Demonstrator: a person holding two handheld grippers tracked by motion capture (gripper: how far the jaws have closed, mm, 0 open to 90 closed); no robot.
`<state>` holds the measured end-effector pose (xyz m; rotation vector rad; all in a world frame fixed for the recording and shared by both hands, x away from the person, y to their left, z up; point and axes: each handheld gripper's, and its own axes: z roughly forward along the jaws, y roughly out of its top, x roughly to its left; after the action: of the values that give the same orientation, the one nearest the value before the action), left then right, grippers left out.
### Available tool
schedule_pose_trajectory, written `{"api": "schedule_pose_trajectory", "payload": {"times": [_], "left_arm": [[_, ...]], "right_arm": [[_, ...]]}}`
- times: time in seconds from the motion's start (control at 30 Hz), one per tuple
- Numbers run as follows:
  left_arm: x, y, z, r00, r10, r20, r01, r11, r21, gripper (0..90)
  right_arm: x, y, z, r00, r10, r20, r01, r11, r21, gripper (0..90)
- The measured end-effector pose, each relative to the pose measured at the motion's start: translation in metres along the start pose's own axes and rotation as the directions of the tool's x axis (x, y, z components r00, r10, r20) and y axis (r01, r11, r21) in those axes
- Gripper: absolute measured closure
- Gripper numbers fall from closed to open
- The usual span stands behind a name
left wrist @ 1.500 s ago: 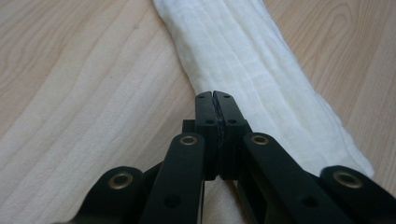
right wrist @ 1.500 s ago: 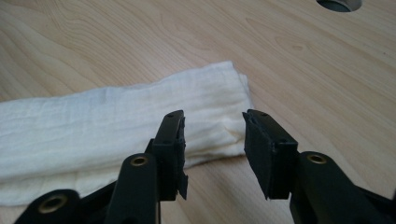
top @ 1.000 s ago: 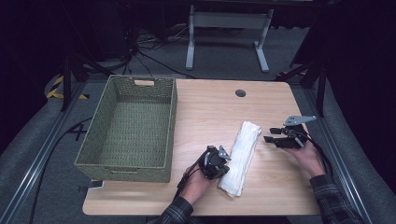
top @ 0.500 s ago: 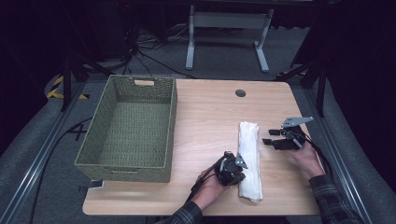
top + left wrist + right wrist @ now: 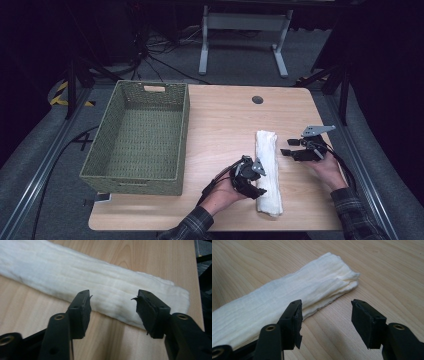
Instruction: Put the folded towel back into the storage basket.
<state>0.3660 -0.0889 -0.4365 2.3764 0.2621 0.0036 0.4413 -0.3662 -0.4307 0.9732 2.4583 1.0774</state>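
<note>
High view: folded white towel (image 5: 267, 171) now lies square to the counter's near edge, straightened from its slant; left claw (image 5: 253, 181) has shifted right onto its flank. Left gripper view: jaws spread, towel between. Right gripper view: right claw (image 5: 325, 322) spread at towel's far end. Both-ended pickup looks next.

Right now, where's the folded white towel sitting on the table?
In the high view the folded white towel lies lengthwise on the wooden table, right of the green woven basket, between the left gripper and the right gripper.
</note>
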Motion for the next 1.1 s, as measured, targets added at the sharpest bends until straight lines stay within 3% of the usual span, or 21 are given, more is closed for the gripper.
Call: {"api": "schedule_pose_trajectory", "payload": {"times": [0.13,0.23,0.27,0.47,0.67,0.87,1.1], "left_arm": [[0.005,0.007,0.004,0.9984,0.056,0.01,-0.056,0.9984,-0.003,32.2],[0.006,0.011,0.009,0.9972,0.07,0.029,-0.07,0.9974,0.019,24.0],[0.007,0.013,0.012,0.9951,0.094,0.031,-0.095,0.9951,0.028,22.6],[0.013,0.02,0.024,0.9913,0.122,0.049,-0.123,0.9921,0.023,17.2],[0.018,0.021,0.037,0.9888,0.141,0.05,-0.143,0.9884,0.05,16.6],[0.019,0.018,0.044,0.9898,0.13,0.057,-0.134,0.989,0.063,16.8],[0.019,0.017,0.039,0.99,0.135,0.043,-0.137,0.9885,0.063,36.6]], "right_arm": [[0.0,0.0,0.0,1.0,0.003,-0.007,-0.003,1.0,0.0,42.5],[0.0,0.0,0.001,1.0,0.003,-0.007,-0.003,1.0,0.001,42.4],[0.0,0.0,0.0,1.0,0.004,-0.009,-0.004,1.0,0.002,42.4],[0.0,-0.001,0.0,1.0,0.006,-0.007,-0.006,1.0,0.004,42.4],[0.0,-0.001,-0.001,1.0,0.006,-0.004,-0.006,1.0,0.003,42.4],[-0.001,-0.002,-0.001,1.0,0.006,-0.006,-0.006,1.0,0.004,42.4],[0.0,-0.002,-0.001,1.0,0.003,-0.005,-0.003,1.0,0.003,42.4]]}}
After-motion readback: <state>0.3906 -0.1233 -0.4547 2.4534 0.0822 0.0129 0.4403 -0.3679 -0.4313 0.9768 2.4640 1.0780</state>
